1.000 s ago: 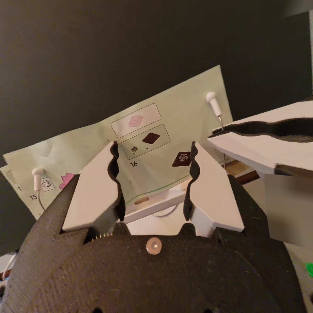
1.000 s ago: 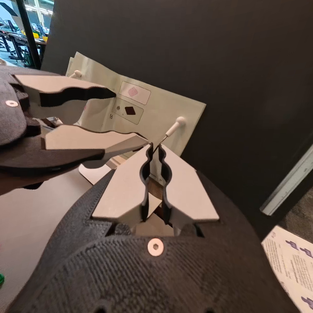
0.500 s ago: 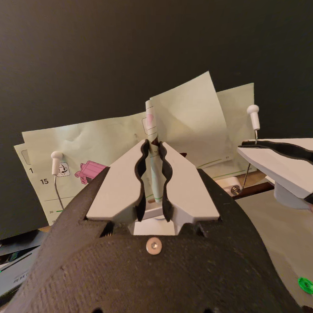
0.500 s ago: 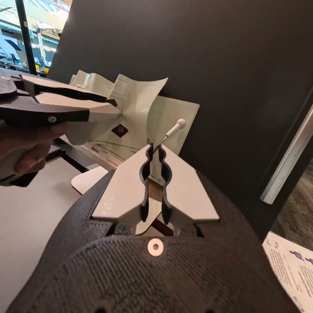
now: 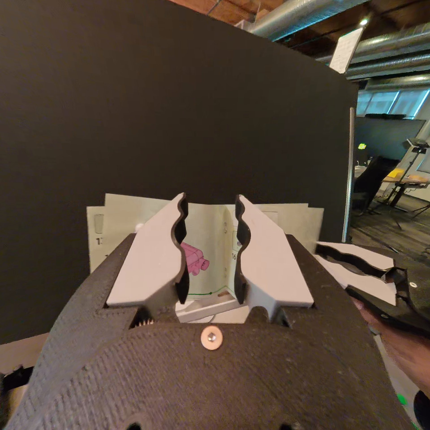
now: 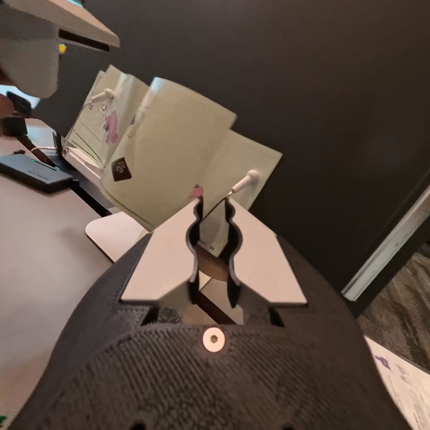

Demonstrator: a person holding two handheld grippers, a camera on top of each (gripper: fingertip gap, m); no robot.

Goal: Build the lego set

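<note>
Now, left gripper [image 5: 210, 246]: fingers apart, empty, facing the booklet [image 5: 209, 235].
Right gripper [image 6: 214, 239]: fingers slightly apart around the page-holder wire [image 6: 215, 208].
Booklet: propped on stand [image 6: 109, 235], table [image 6: 39, 232].
Risk: loose page [image 6: 167, 130] flopping back unpinned.

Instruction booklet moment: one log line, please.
left tongs open | right tongs open beside wire page clip | instruction booklet page curling, unheld

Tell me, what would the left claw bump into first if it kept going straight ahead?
Probably the pale green instruction booklet propped on its white stand. The left claw is open and pointing right at the booklet's middle fold, with nothing visible between them, though depth is hard to judge.
</note>
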